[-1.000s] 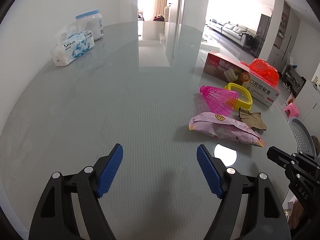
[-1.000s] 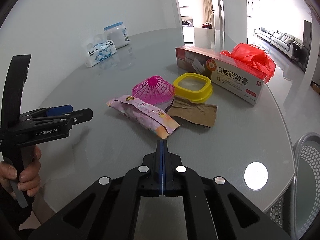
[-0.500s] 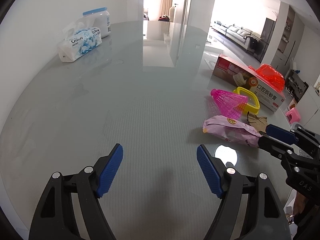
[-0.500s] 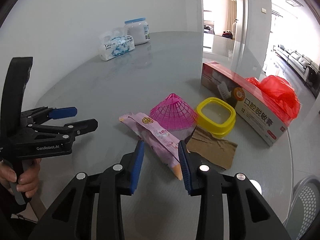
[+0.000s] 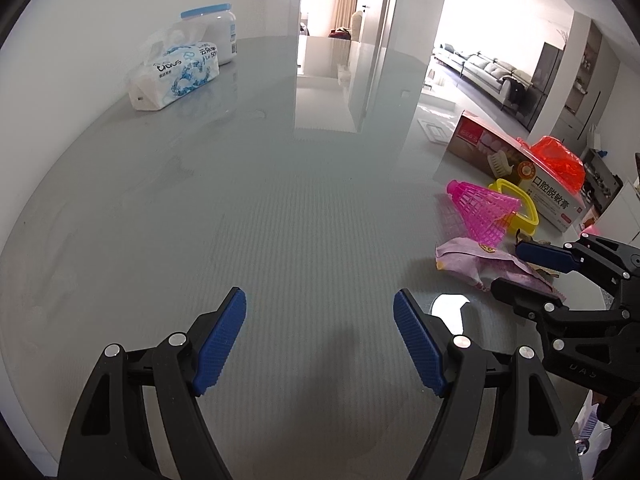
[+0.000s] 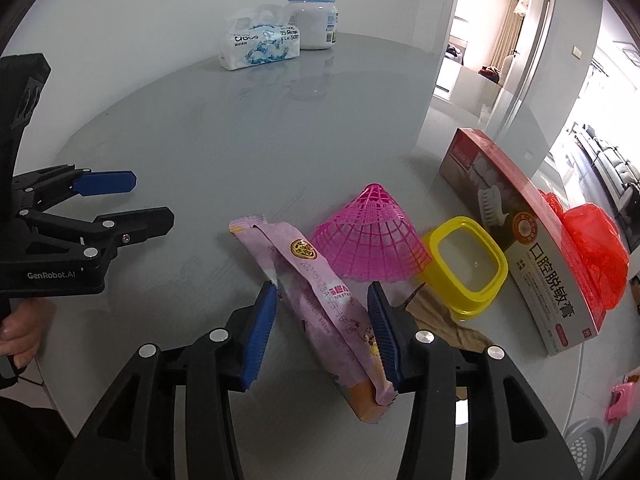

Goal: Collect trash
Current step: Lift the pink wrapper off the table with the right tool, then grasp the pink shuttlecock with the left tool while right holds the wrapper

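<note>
A purple snack wrapper (image 6: 320,300) lies flat on the grey glass table (image 6: 260,140). My right gripper (image 6: 322,320) is open with one finger on each side of the wrapper's middle, not closed on it. The wrapper also shows in the left wrist view (image 5: 476,258), with the right gripper (image 5: 528,274) over it. A crumpled brown paper scrap (image 6: 436,320) lies just right of the wrapper. My left gripper (image 5: 320,340) is open and empty over bare table, left of the trash.
A pink mesh cone (image 6: 370,236), a yellow square lid (image 6: 466,264), a long red toothpaste box (image 6: 520,236) and a red plastic bag (image 6: 592,240) sit right of the wrapper. A tissue pack (image 5: 176,76) and a white jar (image 5: 218,32) stand at the far left.
My right gripper has opened and moved forward, so its fingers now straddle the purple wrapper. The left gripper has stayed open and shifted a little left.
</note>
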Motion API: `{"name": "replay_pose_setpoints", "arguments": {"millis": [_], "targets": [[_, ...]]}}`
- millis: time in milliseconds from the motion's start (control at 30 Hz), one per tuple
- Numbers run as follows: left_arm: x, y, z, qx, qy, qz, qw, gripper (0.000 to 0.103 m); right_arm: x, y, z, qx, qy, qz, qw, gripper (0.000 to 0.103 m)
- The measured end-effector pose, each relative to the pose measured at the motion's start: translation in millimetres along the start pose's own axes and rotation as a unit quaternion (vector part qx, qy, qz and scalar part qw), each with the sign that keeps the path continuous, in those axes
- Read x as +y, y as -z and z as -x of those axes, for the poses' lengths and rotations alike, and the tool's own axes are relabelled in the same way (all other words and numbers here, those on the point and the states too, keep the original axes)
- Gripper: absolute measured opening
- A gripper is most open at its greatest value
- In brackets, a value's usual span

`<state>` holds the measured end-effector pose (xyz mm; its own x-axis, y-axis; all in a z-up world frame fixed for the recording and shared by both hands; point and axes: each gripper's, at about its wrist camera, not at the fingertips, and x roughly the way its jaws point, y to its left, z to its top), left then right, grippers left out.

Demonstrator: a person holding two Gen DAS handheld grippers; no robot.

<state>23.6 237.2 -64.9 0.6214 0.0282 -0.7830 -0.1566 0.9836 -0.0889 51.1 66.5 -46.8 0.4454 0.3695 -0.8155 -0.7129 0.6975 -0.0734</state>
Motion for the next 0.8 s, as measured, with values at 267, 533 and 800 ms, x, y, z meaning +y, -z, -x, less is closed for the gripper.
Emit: {"name": "replay_pose_setpoints", "arguments": {"millis": [267,533,800], "targets": [[5.5,-0.6,-0.9,0.001,-0.003,0.007,1.0000,0.075,10.0,1.2,-7.9,0.012,-0.003,0.011,1.000,0.046],[5.3,-0.5,0.8,-0.001,-0.004,0.007,1.0000,0.075,12.9,7.6,-3.8,0.008,-0.024,-0.001,1.000,0.019],[-3.7,0.2,4.0,-0.001,0.002,-0.001,1.0000,0.075,-1.2,39.0,23.3,-0.032,-0.033,-0.094,0.995,0.016]]}}
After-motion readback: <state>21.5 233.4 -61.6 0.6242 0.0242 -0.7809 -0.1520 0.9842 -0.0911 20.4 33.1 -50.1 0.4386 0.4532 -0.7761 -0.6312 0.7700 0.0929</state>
